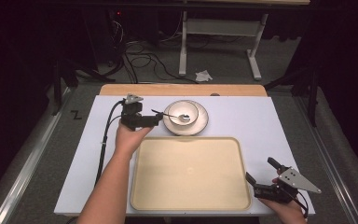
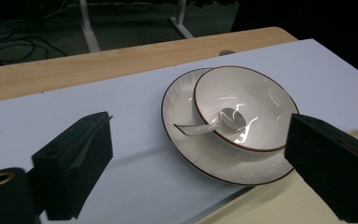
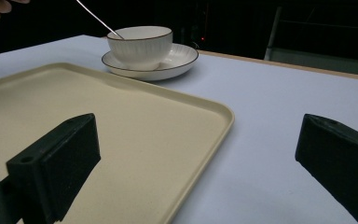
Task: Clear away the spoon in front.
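A white ribbed bowl (image 1: 182,111) with a dark rim stands on a matching plate (image 1: 200,125) at the back middle of the white table cover. A metal spoon (image 2: 223,122) lies in the bowl, and its handle (image 1: 161,113) leans over the rim to the left. My left gripper (image 1: 154,119) hovers just left of the plate. Its jaws stand wide open on either side of the handle's end without touching it. My right gripper (image 1: 262,170) is open too, low at the front right beside the beige tray (image 1: 189,186).
The tray's bed (image 3: 98,121) is bare and takes up the front middle of the table. A strip of wooden tabletop (image 1: 182,89) runs behind the cover. Beyond it are cables (image 1: 140,58) and a white desk frame (image 1: 223,32) on the floor.
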Tool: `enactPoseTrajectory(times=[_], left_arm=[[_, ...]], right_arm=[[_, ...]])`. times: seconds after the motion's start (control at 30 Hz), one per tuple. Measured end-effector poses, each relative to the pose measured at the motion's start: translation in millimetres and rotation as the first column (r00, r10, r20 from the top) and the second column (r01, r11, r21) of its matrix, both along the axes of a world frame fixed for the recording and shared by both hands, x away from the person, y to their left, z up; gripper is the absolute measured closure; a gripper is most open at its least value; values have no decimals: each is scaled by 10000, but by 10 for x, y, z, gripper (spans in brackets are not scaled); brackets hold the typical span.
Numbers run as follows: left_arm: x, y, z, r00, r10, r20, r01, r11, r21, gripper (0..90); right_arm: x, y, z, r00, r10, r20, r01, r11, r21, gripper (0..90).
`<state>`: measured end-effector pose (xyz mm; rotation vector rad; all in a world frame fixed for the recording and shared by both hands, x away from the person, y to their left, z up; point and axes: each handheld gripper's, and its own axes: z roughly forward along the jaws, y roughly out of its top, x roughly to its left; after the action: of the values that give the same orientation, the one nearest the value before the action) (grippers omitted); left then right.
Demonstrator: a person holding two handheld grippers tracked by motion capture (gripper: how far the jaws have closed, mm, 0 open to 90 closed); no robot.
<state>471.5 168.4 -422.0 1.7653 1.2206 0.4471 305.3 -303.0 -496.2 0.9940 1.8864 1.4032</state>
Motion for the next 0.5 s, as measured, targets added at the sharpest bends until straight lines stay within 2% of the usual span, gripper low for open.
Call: enactPoseTrajectory(times=[0.1, 0.17, 0.2, 0.27, 0.3, 0.33, 0.37, 0.43, 0.5], left_arm=[[47, -11, 21, 9999, -83, -76, 80, 9995, -294, 167], [75, -20, 34, 9999, -57, -145, 51, 9990, -447, 176], [85, -21, 36, 9999, -54, -137, 48, 9992, -401, 240], [105, -20, 30, 9996, -10, -269, 1, 9995, -316, 264], [118, -18, 19, 9992, 10, -399, -24, 9994, -345, 307], [126, -16, 6, 9988, 104, -480, -121, 9993, -355, 427], [136, -7, -2, 9976, 227, -659, -249, 9992, -324, 427], [167, 21, -9, 9947, 129, -1022, -204, 9972, -726, 521], [190, 46, -9, 9922, -12, -1245, -137, 9928, -1187, 535]], right_arm=[[5, 0, 0, 10000, 2, -26, -1, 10000, 70, 5], [9, 0, -5, 10000, -1, -80, 2, 10000, 100, 5], [15, -2, -11, 9999, 17, -116, -15, 9999, 116, 5], [14, -2, -11, 9999, 32, -101, -30, 9999, 133, 6], [9, -1, -8, 9999, 28, -124, -26, 9999, 166, 6], [8, -1, -4, 9999, 33, -99, -31, 9999, 153, 6], [8, -1, -4, 9999, 33, -99, -31, 9999, 153, 6], [7, 2, -5, 9999, 35, -97, -34, 9999, 141, 6], [10, 2, -8, 9999, 30, -105, -29, 9999, 135, 6]])
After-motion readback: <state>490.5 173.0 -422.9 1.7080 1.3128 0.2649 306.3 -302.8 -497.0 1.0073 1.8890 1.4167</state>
